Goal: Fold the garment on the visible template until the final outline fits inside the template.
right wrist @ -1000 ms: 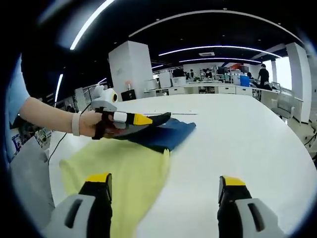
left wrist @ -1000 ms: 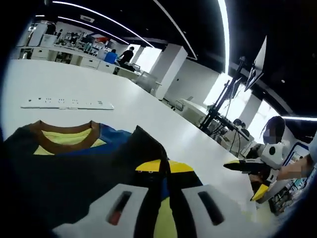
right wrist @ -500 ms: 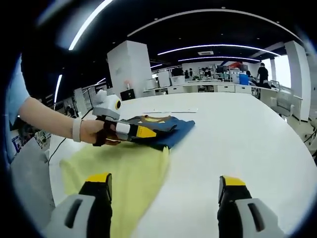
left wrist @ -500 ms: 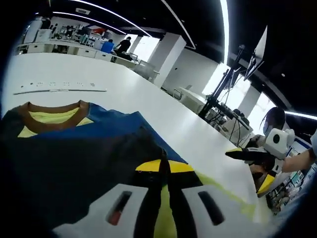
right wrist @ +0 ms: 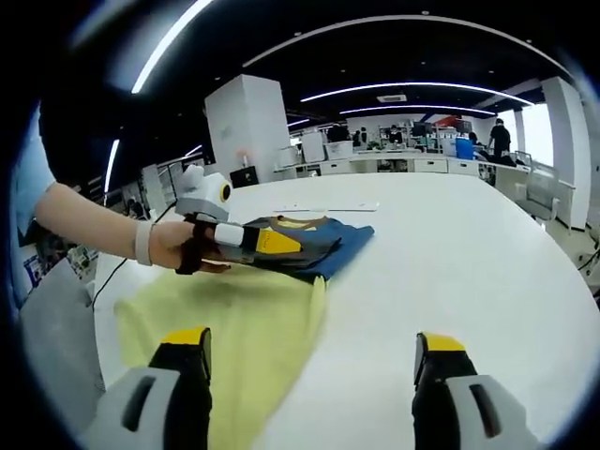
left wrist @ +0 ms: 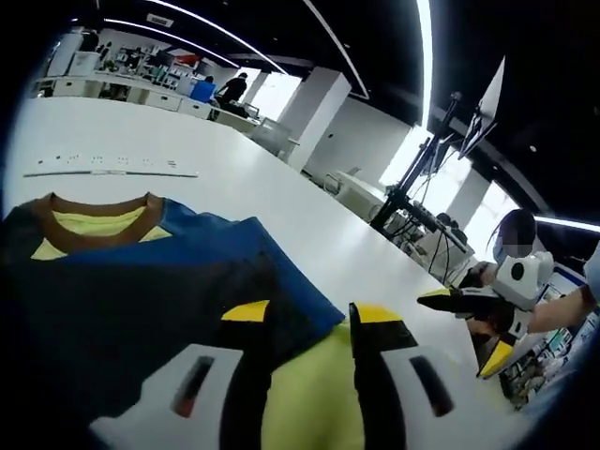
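Note:
A dark blue garment [left wrist: 141, 281] with a brown collar and yellow lining lies folded on the white table, its near edge on a yellow-green template sheet [left wrist: 314, 394]. My left gripper [left wrist: 309, 314] is open right at that folded edge, and nothing is held between its yellow-tipped jaws. In the right gripper view a hand holds the left gripper [right wrist: 305, 246] low over the garment [right wrist: 342, 246], with the template [right wrist: 234, 319] spread in front. My right gripper [right wrist: 314, 342] stands open above the template's edge, holding nothing. It also appears in the left gripper view as the right gripper [left wrist: 459, 305], off to the side.
A white power strip [left wrist: 112, 167] lies on the table [right wrist: 469, 253] beyond the collar, and the same power strip [right wrist: 328, 208] is visible behind the garment. Desks, pillars and people stand far off. A camera stand [left wrist: 412, 202] rises past the table's edge.
My left gripper, earlier shut on a raised fold of the dark garment, lowered it and has opened; the fold now lies flat. The right gripper stayed open and still.

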The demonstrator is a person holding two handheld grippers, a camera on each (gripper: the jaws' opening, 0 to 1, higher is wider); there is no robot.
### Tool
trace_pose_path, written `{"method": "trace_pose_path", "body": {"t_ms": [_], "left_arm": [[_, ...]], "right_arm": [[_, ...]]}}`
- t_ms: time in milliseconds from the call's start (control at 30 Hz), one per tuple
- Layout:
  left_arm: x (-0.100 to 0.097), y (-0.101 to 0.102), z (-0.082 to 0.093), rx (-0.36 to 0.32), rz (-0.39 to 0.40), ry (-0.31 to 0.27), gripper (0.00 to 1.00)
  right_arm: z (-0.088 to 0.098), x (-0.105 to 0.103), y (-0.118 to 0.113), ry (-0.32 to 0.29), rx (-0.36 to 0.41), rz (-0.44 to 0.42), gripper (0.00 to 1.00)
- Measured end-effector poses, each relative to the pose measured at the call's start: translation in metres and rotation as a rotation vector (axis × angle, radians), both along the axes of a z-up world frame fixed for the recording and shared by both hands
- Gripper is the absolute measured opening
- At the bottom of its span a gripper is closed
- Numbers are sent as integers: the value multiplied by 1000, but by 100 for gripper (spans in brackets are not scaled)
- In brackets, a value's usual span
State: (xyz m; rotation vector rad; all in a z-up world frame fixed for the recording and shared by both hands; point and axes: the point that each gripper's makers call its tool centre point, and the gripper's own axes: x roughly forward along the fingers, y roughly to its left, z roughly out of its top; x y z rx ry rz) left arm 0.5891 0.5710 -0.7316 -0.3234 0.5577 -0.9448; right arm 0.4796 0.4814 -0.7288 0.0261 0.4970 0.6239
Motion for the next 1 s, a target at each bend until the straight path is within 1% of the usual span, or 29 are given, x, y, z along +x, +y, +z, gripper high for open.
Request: {"method": "trace_pose_path", "body": {"t_ms": [200,367,433,500,567,600,633,667,700,733,767,800,833,867,900,967,1000], "left_arm": [[0,9,18,-14,4,-28,42],[-1,20,31,-2,7,-64,50],[1,29,36,-6,15,-74,51],[3,38,38,13,30,-86,50],[8,55,38,46,49,-116,48],[13,66,35,68,82,-113,46],[20,82,35,79,128,-117,45],[24,92,35,77,155,-116,45],[30,111,31,92,203,-102,43],[33,121,30,101,222,-103,42],[37,140,26,137,246,-105,41],[40,153,25,158,273,-111,39],[44,172,25,165,320,-104,39],[46,183,27,153,352,-111,39],[47,201,28,143,404,-98,39],[44,223,27,160,439,-105,36],[42,230,26,157,450,-100,34]], "right_arm": [[1,0,2,-2,-3,7,90],[3,0,5,-6,-4,11,90],[3,0,5,-7,-5,12,90],[3,-1,5,-5,-6,12,90],[3,-1,5,-6,-6,13,90],[3,-1,6,-6,-5,15,90],[4,-2,6,-7,-4,16,90],[3,-2,7,-5,-5,18,90],[3,-3,7,-5,-6,20,90],[3,-3,7,-6,-8,22,90],[2,-3,7,-5,-8,23,90],[2,-3,7,-3,-9,24,90],[1,-3,7,-3,-9,23,90],[1,-3,7,-1,-6,19,90],[0,-3,7,2,-4,17,90],[-1,-3,7,2,-3,16,90],[-1,-3,7,4,-4,17,90]]}}
